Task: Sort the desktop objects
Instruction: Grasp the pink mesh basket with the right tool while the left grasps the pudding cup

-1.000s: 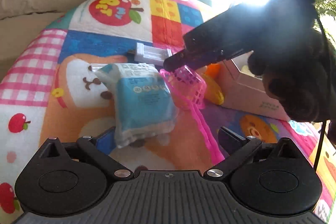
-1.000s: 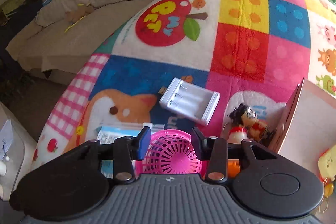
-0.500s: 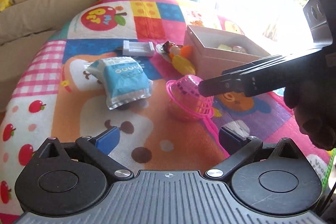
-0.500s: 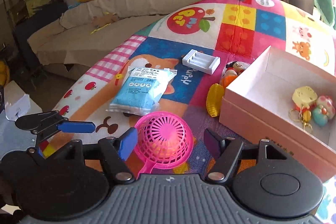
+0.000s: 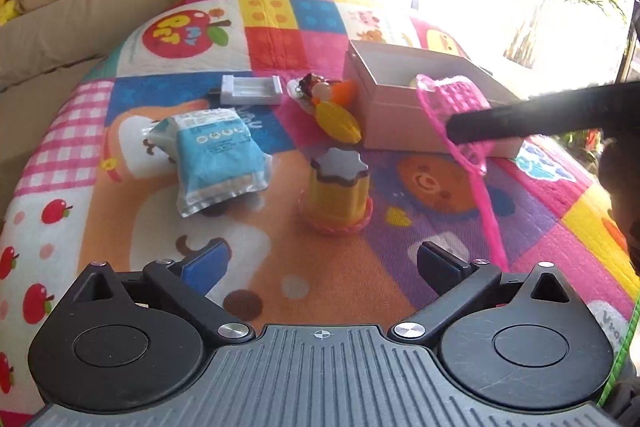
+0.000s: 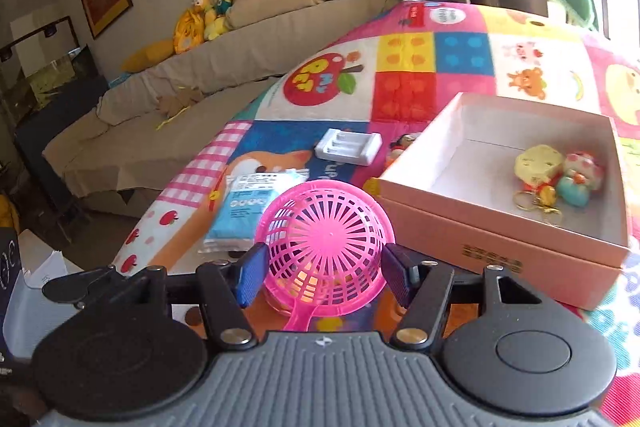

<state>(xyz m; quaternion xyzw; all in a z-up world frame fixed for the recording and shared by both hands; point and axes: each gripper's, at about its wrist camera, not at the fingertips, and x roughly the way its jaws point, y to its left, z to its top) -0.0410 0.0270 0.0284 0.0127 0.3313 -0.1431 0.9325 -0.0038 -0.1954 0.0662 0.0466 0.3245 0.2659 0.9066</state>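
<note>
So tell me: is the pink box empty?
No, the pink box holds keychain toys against its right wall in the right wrist view.

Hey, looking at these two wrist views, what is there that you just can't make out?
- Left wrist view: the pink box interior is hidden by its near wall and the pink strainer.
- Right wrist view: the yellow cup shows only as a glow through the strainer mesh.
- Right wrist view: the figurine is cut off by the box wall.
- Both views: print on the blue packet is too small.
</note>
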